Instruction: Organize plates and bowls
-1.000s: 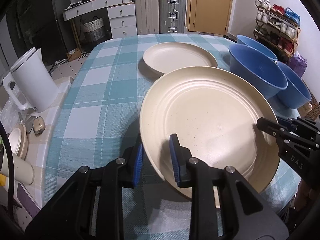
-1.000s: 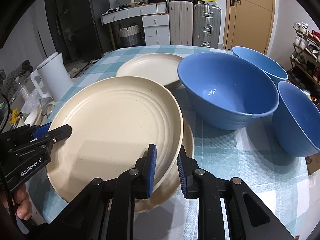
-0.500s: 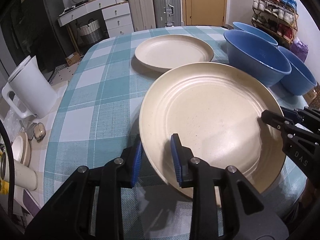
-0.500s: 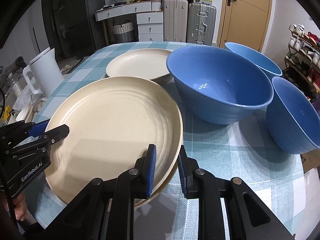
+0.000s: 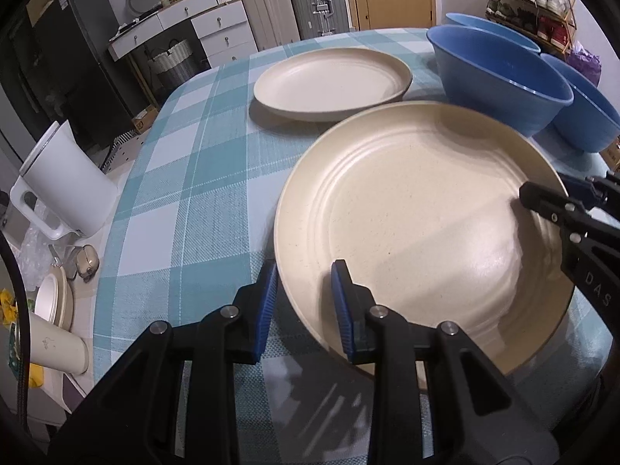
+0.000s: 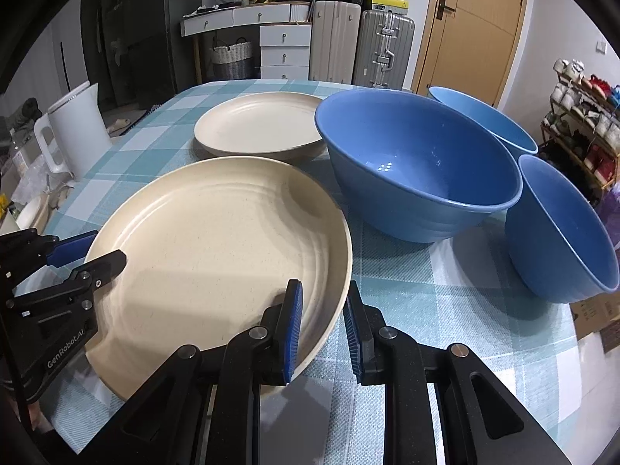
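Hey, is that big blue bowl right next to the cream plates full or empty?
Empty. The right wrist view looks straight into the big blue bowl and shows only its bare, glossy blue inside with a small light reflection near the bottom.

Between the blue-padded black jaws sits a round cream speckled plate [image 5: 418,213]; beyond them, a matching cream plate [image 6: 259,126], three glossy blue bowls [image 6: 418,170] and a teal-and-white checked tablecloth [image 5: 186,193] (white kettle [image 5: 68,182] leftward).
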A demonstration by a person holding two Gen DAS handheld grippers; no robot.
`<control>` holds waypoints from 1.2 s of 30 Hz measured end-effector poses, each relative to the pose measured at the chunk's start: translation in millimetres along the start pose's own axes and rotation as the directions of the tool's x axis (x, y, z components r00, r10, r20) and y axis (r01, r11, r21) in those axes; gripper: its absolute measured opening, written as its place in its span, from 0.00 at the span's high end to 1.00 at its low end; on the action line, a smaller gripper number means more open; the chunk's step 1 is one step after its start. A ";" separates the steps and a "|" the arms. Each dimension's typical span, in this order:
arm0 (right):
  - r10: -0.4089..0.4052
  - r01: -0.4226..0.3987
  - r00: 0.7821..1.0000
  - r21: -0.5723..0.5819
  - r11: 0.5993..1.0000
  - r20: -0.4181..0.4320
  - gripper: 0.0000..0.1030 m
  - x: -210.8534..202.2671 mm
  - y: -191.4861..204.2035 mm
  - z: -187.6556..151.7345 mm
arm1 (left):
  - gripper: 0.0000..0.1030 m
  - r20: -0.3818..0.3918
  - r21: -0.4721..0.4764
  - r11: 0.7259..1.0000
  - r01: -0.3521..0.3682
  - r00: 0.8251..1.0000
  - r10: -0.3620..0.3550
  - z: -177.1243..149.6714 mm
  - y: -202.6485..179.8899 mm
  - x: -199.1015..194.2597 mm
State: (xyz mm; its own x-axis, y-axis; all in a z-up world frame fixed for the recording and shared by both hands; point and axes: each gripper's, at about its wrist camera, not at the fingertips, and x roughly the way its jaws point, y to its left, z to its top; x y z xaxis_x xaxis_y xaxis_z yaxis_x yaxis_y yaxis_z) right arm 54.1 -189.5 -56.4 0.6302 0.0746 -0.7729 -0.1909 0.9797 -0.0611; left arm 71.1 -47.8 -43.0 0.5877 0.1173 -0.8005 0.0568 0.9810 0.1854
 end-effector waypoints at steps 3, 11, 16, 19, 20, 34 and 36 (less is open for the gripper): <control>-0.004 0.004 1.000 0.001 1.000 -0.004 0.79 2.7 0.1 0.3 | 0.75 0.002 0.012 1.000 -0.010 1.000 0.010 -1.1 -2.2 1.1; 0.011 -0.011 1.000 0.010 1.000 -0.016 0.79 8.8 -4.0 -0.4 | 0.75 0.000 0.010 1.000 0.008 1.000 -0.008 -1.1 -0.2 2.1; 0.055 -0.054 0.998 0.038 0.998 -0.036 0.79 10.5 -12.4 0.8 | 0.75 -0.002 -0.003 1.000 0.028 1.000 -0.028 -0.9 3.3 1.0; 0.056 -0.055 0.998 0.029 0.998 -0.040 0.77 11.6 -11.9 0.8 | 0.75 -0.005 -0.018 0.998 0.052 0.999 -0.052 -1.3 6.9 0.0; 0.064 -0.063 0.997 0.030 0.998 -0.044 0.73 12.0 -12.0 1.0 | 0.75 -0.007 -0.023 0.998 0.059 0.998 -0.059 -1.5 7.8 -0.4; 0.126 -0.128 0.991 0.047 0.991 0.045 0.13 -25.0 -23.9 18.2 | 0.21 0.088 -0.120 0.974 0.190 0.980 -0.180 17.4 39.0 -46.4; 0.126 -0.131 0.989 0.057 0.990 0.078 0.02 -34.7 -26.7 25.3 | 0.17 0.112 -0.116 0.976 0.184 0.979 -0.171 23.9 43.4 -57.4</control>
State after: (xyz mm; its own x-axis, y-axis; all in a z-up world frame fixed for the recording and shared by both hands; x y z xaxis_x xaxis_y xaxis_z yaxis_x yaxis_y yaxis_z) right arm 56.3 -213.5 -11.9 0.6577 0.2121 -0.7228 -0.2289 0.9704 0.0766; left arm 59.2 -15.6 24.6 0.6562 -0.0707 -0.7513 0.0699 0.9970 -0.0328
